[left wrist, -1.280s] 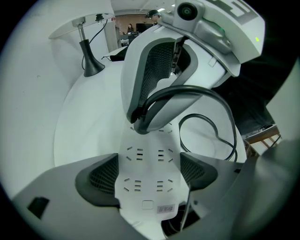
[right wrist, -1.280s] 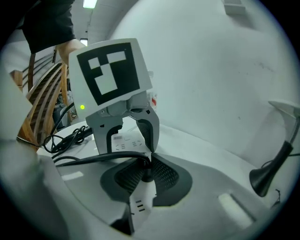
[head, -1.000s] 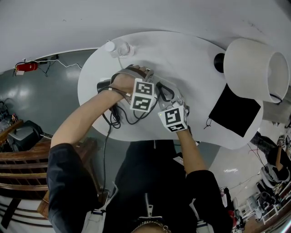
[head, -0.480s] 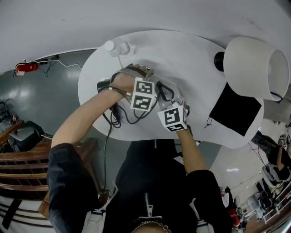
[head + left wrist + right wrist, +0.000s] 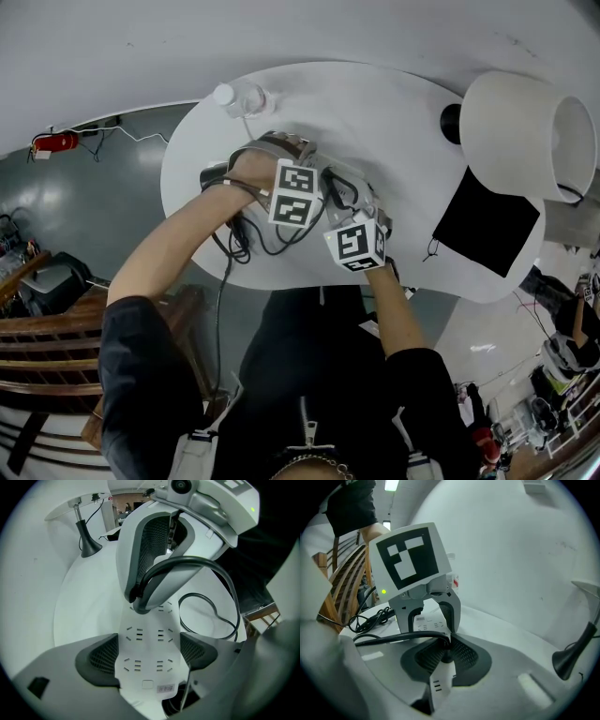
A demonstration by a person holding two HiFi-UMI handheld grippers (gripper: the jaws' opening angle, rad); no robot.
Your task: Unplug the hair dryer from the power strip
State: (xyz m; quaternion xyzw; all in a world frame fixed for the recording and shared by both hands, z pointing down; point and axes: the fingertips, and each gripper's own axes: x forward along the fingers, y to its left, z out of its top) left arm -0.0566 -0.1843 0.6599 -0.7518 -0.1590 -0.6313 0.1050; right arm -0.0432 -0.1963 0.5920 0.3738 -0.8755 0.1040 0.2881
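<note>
**Q:** What is the state of each gripper?

**A:** The left gripper [image 5: 149, 643] has its jaws closed on the long edges of the white power strip [image 5: 146, 674], one pad pressing on each side. The right gripper [image 5: 447, 645] has its jaws pinching the black plug [image 5: 445, 657]. The plug stands on the strip's face, at the end away from the left gripper's jaws. Its black cable [image 5: 206, 567] arcs away from the plug and loops on the table [image 5: 79, 606] beside the strip.

**Q:** Is there any legible marking?

**A:** No. A small sticker [image 5: 164, 688] sits on the strip's near end, but its print is too small to read. The left gripper's cube [image 5: 410, 557] carries only a black-and-white square marker, and a green light [image 5: 383, 591] glows below it.

**Q:** What does each view add?

**A:** The left gripper view alone shows the strip's socket rows. In the head view the grippers cover the strip, but that view shows a clear bottle [image 5: 237, 96], a white lampshade [image 5: 520, 136] and a black mat [image 5: 487, 225], all well apart from the strip.
</note>
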